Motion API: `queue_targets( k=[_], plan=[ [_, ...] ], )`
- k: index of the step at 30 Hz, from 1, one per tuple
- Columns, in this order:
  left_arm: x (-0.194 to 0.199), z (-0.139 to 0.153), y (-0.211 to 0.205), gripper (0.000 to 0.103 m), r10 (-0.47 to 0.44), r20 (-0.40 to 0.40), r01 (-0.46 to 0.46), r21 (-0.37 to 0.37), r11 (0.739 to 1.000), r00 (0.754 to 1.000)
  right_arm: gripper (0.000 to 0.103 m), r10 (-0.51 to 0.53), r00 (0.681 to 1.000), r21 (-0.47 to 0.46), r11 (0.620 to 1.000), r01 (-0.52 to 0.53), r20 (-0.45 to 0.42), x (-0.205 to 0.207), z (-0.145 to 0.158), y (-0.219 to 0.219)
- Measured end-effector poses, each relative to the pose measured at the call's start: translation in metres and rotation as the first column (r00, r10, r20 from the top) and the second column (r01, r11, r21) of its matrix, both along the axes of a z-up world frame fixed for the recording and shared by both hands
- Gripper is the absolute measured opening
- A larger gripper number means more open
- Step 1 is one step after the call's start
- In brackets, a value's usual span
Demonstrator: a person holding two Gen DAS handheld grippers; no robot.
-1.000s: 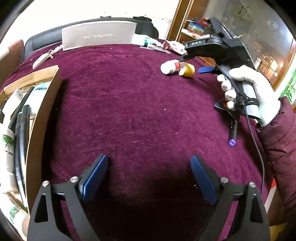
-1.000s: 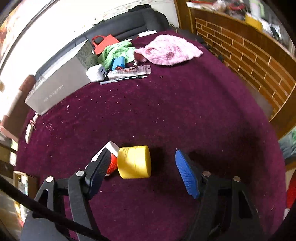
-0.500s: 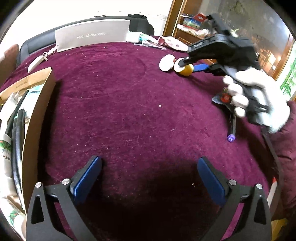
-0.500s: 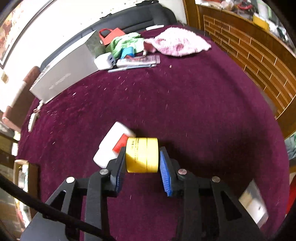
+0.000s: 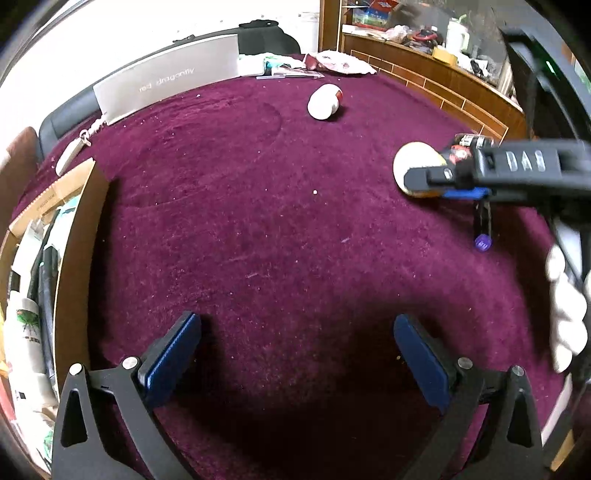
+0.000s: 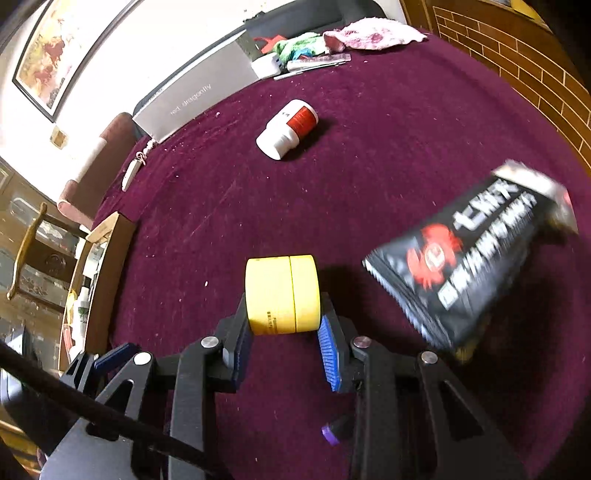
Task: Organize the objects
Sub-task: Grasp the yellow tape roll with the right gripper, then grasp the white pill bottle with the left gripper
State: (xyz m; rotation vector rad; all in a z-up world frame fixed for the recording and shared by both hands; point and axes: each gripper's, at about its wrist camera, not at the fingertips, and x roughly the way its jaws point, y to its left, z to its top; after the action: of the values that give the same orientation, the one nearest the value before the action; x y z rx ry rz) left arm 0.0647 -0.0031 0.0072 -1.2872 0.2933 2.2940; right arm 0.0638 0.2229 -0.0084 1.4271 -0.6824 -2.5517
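Right claw (image 6: 282, 338): closed on the yellow jar (image 6: 282, 293), blue pads against its 2 flat ends, jar lying sideways at lower centre of the right wrist view, above the maroon-covered table (image 6: 388, 155). Same jar visible at right of the left wrist view (image 5: 415, 166), pale end facing the camera, partly hidden behind the black claw body; whether it touches the cloth cannot be told. Left claw (image 5: 295, 354): open, holding nothing, its 2 blue pads set wide apart at the bottom of the left wrist view over bare cloth. White bottle with red label (image 6: 288, 129): lying on its side on the table, upper centre of the right wrist view, well apart from the jar. Black packet with red emblem (image 6: 465, 258): right of the right wrist view, blurred, just beside the jar. Purple-capped pen (image 5: 482, 229): on the table at right of the left wrist view, below the right claw. Cardboard box (image 5: 70, 258): left edge, open, holding bottles and dark tubes. Grey "red dragonfly" box (image 5: 170, 83): far table edge, upper left. Pink cloth (image 6: 373, 33): top of the right wrist view.
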Motion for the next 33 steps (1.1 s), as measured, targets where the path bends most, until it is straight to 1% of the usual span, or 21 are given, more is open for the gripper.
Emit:
queue_targets(
  k=[1, 3, 5, 7, 10, 14, 20, 24, 28, 30, 33],
  plan=[
    [-0.005, 0.003, -0.003, 0.098, 0.013, 0.018, -0.013, 0.039, 0.999, 1.000, 0.030, -0.001, 1.000, -0.004, 1.000, 0.001, -0.010, 0.002, 0.000, 0.001],
    [-0.020, 0.013, -0.009, 0.098, 0.051, 0.036, -0.055, 0.115, 0.992, 0.998, 0.030, -0.004, 0.999, -0.015, 1.000, 0.003, -0.032, 0.006, -0.001, 0.001],
    [-0.039, 0.027, -0.008, 0.098, 0.103, -0.021, -0.099, 0.132, 0.986, 0.994, 0.030, -0.009, 0.999, -0.030, 1.000, 0.008, -0.051, 0.009, -0.002, 0.004],
    [-0.061, 0.039, 0.001, 0.098, 0.127, -0.084, -0.114, 0.140, 0.984, 0.988, 0.030, -0.015, 0.997, -0.049, 0.999, 0.012, -0.070, 0.012, -0.004, 0.006],
    [-0.094, 0.047, 0.024, 0.098, 0.119, -0.126, -0.102, 0.139, 0.985, 0.985, 0.030, -0.023, 0.995, -0.072, 0.997, 0.017, -0.093, 0.015, -0.006, 0.009],
    [-0.135, 0.046, 0.062, 0.098, 0.100, -0.171, -0.084, 0.100, 0.991, 0.980, 0.030, -0.021, 0.994, -0.069, 0.998, 0.013, -0.110, 0.015, -0.006, 0.009],
    [-0.175, 0.025, 0.108, 0.098, 0.049, -0.169, -0.046, 0.020, 0.999, 0.984, 0.030, -0.015, 0.992, -0.073, 0.997, 0.006, -0.129, 0.015, -0.008, 0.009],
    [-0.189, 0.015, 0.129, 0.098, 0.021, -0.165, -0.024, -0.017, 1.000, 0.986, 0.030, -0.005, 0.991, -0.074, 0.997, -0.005, -0.134, 0.013, -0.008, 0.008],
    [-0.197, 0.004, 0.140, 0.098, 0.004, -0.148, -0.009, -0.029, 1.000, 0.989, 0.030, 0.001, 0.991, -0.068, 0.998, -0.011, -0.135, 0.011, -0.009, 0.006],
    [-0.198, 0.001, 0.146, 0.098, -0.014, -0.134, 0.008, -0.047, 0.999, 0.991, 0.030, 0.003, 0.991, -0.066, 0.998, -0.012, -0.135, 0.012, -0.009, 0.006],
    [-0.196, 0.000, 0.153, 0.098, -0.047, -0.135, 0.039, -0.061, 0.997, 0.990, 0.030, 0.003, 0.991, -0.066, 0.998, -0.012, -0.135, 0.013, -0.008, 0.006]
  ],
)
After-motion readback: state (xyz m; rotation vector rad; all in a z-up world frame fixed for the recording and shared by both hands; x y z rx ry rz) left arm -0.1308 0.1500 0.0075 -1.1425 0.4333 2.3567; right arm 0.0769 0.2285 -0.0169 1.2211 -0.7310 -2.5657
